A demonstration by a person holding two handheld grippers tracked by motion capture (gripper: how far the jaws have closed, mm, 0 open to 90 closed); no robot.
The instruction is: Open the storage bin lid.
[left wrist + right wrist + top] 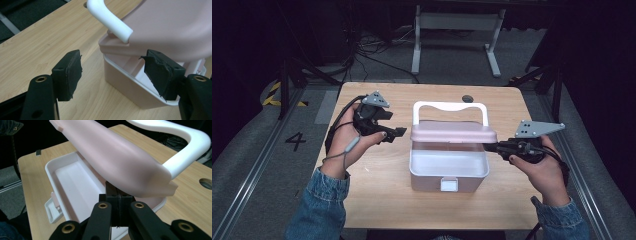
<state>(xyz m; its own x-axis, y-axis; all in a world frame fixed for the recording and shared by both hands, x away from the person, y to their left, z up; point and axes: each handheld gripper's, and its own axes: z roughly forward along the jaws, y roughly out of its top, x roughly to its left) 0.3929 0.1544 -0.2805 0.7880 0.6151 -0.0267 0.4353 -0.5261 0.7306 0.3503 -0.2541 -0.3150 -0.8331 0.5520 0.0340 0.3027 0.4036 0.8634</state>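
Note:
A pale pink box (447,172) with a white front latch (449,185) stands mid-table. Its pink lid (454,132) is raised part way, and the white handle (449,106) lies behind it. My left gripper (398,134) is left of the box, open, with nothing between its pads (71,75). In the left gripper view the box's corner (127,85) and lid (170,27) lie just beyond the jaws. My right gripper (489,146) is shut, its tips (117,192) tucked under the lid's right edge (117,152), above the open tray (67,182).
The wooden table (377,200) has a round hole (467,98) near its far edge. Beyond it stand a white table frame (457,22) and floor cables (362,47). Metal rails run along both sides of the table.

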